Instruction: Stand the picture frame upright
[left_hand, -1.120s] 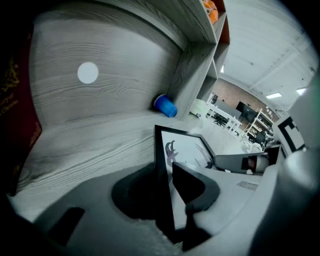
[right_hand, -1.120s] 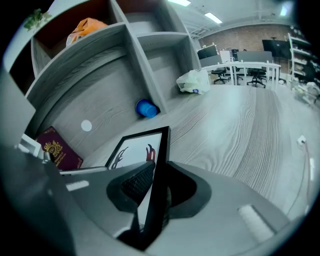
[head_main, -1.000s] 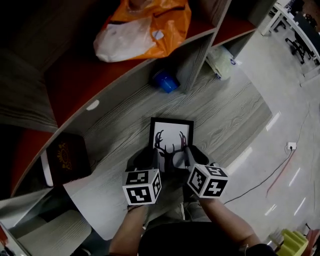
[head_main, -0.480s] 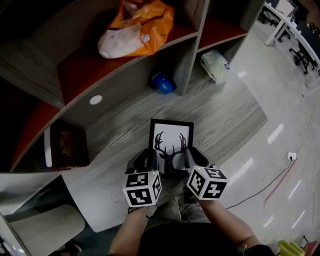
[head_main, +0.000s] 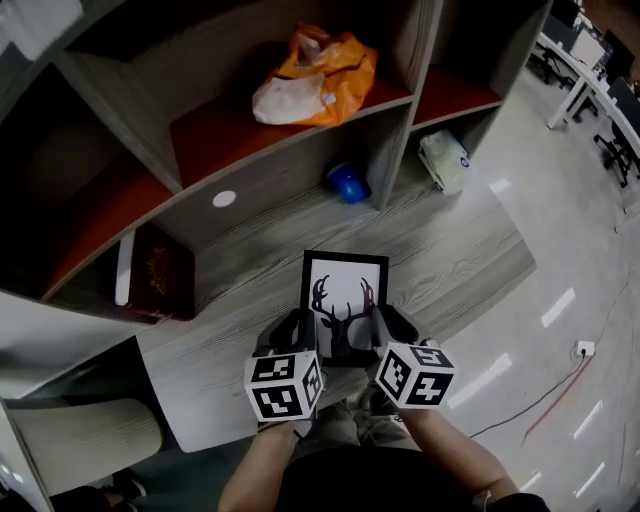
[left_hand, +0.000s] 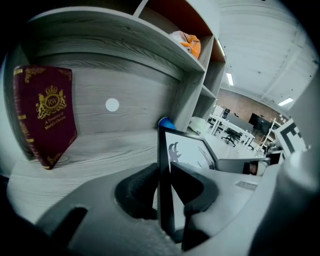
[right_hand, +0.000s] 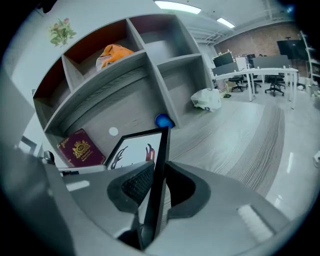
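Head view: the left gripper (head_main: 297, 328), its jaws just now closing further, clamps the left edge of the black-framed deer-silhouette picture (head_main: 344, 290). The right gripper (head_main: 388, 322) clamps the right edge. The picture sits lower centre, long axis running up-frame over the grey wood-grain desk (head_main: 450, 240), both hands equally near.

— What sort of place is this?
— An open office, I'd say. Past the grey wood-grain shelf unit (head_main: 408, 100) stand long white desks (right_hand: 255, 75) with wheeled office chairs (right_hand: 274, 86) and dark screens (right_hand: 287, 47).
— Anything else?
— Strip lights (right_hand: 177, 6) in the ceiling, a brick back wall (right_hand: 250, 40), and a glossy pale floor (head_main: 560, 250) with a cable (head_main: 530, 398) running to a socket (head_main: 585, 348).
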